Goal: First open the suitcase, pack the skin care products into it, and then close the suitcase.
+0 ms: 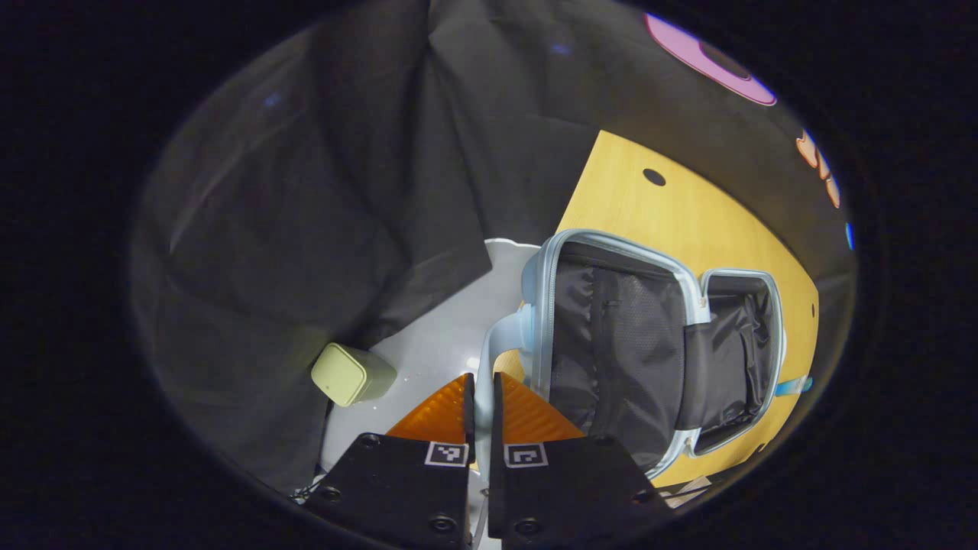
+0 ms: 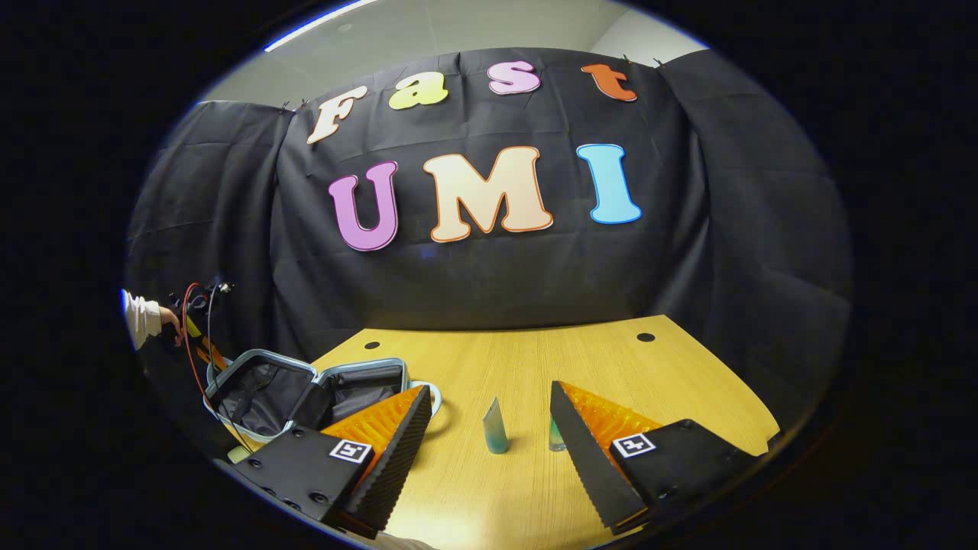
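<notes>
The pale blue suitcase (image 1: 657,344) lies open on the wooden table (image 1: 672,206), showing its black lining and mesh pocket. Its pale handle (image 1: 500,336) runs down between the fingers of my left gripper (image 1: 482,378), which is shut on it. In the right gripper view the suitcase (image 2: 283,397) sits at the table's left end, with a sleeved hand (image 2: 145,317) holding the left gripper (image 2: 200,336) beyond it. My right gripper (image 2: 489,389) is open above the table. A blue-green tube (image 2: 495,428) stands between its fingers, and a small bottle (image 2: 556,437) is partly hidden behind the right finger.
A pale green box (image 1: 351,373) sits on a white surface (image 1: 435,344) beyond the table's edge, beside the black cloth wall. Bare tabletop (image 2: 497,496) stretches in front of the tube, with two round cable holes near the back edge.
</notes>
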`<action>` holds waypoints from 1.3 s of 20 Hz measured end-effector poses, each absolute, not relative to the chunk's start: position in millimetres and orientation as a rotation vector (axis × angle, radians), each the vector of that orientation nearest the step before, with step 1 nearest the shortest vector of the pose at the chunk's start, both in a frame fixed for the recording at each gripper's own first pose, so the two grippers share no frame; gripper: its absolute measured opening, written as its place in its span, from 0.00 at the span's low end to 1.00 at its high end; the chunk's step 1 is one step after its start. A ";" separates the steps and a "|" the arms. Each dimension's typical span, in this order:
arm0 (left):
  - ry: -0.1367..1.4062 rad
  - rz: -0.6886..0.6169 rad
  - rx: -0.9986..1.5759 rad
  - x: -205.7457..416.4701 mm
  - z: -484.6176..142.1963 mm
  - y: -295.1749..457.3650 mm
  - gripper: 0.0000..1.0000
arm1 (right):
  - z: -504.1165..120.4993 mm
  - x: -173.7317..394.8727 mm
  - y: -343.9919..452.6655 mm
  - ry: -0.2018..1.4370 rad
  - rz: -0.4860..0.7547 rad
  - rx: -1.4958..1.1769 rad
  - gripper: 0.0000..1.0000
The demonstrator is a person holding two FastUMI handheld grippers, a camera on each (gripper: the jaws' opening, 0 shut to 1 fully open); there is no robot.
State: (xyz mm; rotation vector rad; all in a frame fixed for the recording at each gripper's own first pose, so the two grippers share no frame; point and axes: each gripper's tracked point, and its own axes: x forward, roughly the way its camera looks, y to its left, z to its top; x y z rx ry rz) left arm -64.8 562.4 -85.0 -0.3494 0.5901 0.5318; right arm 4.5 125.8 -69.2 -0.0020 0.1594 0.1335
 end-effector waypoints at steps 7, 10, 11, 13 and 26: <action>0.613 0.526 -0.401 -61.1 -129.0 564.4 0.08 | -73.2 4.5 127.7 0.166 0.119 -0.012 0.98; 0.550 0.511 -0.420 -61.2 -117.1 555.3 0.57 | -74.5 8.8 126.1 0.167 0.122 -0.027 0.98; 0.536 0.541 -0.386 -60.1 -112.6 556.5 0.77 | -74.6 10.1 125.6 0.167 0.124 -0.028 0.98; 0.510 0.553 -0.322 -68.3 -95.8 551.7 0.94 | -75.0 12.0 121.5 0.170 0.130 -0.031 0.98; 0.271 0.172 -0.083 -18.5 14.0 237.6 0.96 | -94.8 38.8 65.0 0.247 0.205 -0.061 0.98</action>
